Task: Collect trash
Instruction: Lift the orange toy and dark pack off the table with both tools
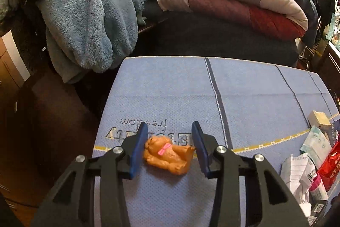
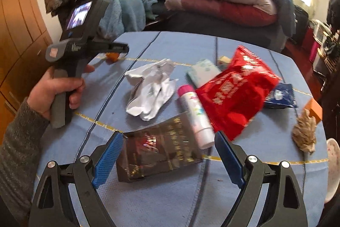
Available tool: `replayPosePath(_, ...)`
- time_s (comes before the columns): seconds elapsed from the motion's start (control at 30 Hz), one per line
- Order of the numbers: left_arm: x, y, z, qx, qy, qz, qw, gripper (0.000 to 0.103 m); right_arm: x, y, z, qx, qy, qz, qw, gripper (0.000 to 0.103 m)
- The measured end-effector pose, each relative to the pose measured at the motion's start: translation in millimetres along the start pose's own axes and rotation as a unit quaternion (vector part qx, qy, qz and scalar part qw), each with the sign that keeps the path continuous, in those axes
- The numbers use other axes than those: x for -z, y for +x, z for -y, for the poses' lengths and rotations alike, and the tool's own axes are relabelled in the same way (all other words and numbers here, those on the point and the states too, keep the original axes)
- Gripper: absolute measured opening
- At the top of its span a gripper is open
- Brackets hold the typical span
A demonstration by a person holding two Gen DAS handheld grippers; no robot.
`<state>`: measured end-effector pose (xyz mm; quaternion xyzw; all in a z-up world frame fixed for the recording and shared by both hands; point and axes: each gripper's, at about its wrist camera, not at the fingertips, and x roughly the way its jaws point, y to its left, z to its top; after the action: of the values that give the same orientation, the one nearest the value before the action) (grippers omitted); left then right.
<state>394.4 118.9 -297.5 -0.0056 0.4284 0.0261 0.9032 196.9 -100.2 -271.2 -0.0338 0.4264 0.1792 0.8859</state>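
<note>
Left wrist view: the left gripper (image 1: 169,147) has its jaws apart around a small orange toy figure with a pink bow (image 1: 167,154) lying on the blue woven tablecloth (image 1: 170,88). Right wrist view: crumpled white paper (image 2: 152,88), then the right gripper (image 2: 167,161), jaws apart over a dark glossy wrapper (image 2: 157,149), with a red foil bag (image 2: 235,88) beyond.

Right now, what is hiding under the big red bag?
The red bag lies over part of the pink-capped white tube and the edge of a blue packet, on the blue cloth. Whatever else lies beneath it is covered.
</note>
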Motion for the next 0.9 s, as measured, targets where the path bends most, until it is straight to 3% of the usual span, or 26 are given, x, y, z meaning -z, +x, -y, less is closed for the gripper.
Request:
replayPosePath(0.27, 2.4, -23.7, 2.2, 0.016, -0.008, 0.015, 0.9997, 0.043, 2.6, 13.2, -21.0, 0.026, -0.051, 0.002, 0.998, 0.097)
replayPosePath(0.33, 2.6, -27.1, 1.8, 0.017, -0.011, 0.016, 0.9997, 0.043, 3.3, 14.2, -24.4, 0.033, -0.063, 0.005, 0.997, 0.089)
replayPosePath(0.43, 3.0, -34.0, 0.7, 0.021, -0.017, 0.019, 0.9995, 0.043, 4.2, 14.1, -27.1, 0.035, -0.072, 0.005, 0.997, 0.088)
replayPosePath(0.9, 8.5, -83.1, 23.0, 0.045, -0.013, 0.051, 0.9976, 0.044, 10.3, -28.1, 3.5, 0.006, -0.029, 0.028, 0.999, 0.088)
